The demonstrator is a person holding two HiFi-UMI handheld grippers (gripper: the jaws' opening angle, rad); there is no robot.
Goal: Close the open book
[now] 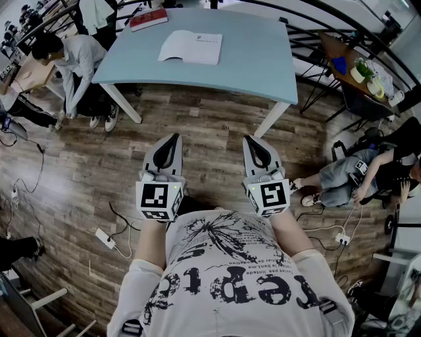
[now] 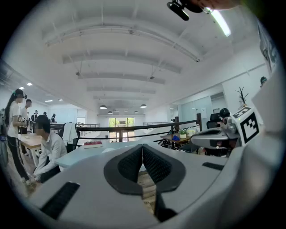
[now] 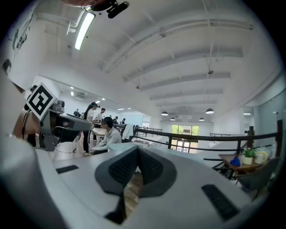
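An open white book (image 1: 191, 47) lies flat on the light blue table (image 1: 263, 59), far ahead of me. Both grippers are held level close to my body, above the wooden floor and well short of the table. My left gripper (image 1: 172, 138) is shut, its dark pads (image 2: 132, 163) meeting at the tip with nothing between them. My right gripper (image 1: 252, 141) is also shut and empty, its pads (image 3: 149, 166) touching. In the left gripper view the table (image 2: 85, 154) shows beyond the left gripper (image 2: 142, 146); the right gripper (image 3: 137, 149) points the same way.
A red book (image 1: 148, 18) lies at the table's far left corner. A person (image 1: 75, 62) sits left of the table and another (image 1: 358, 174) sits at the right. Cables and a power strip (image 1: 105, 238) lie on the floor. A black railing (image 1: 342, 26) runs behind.
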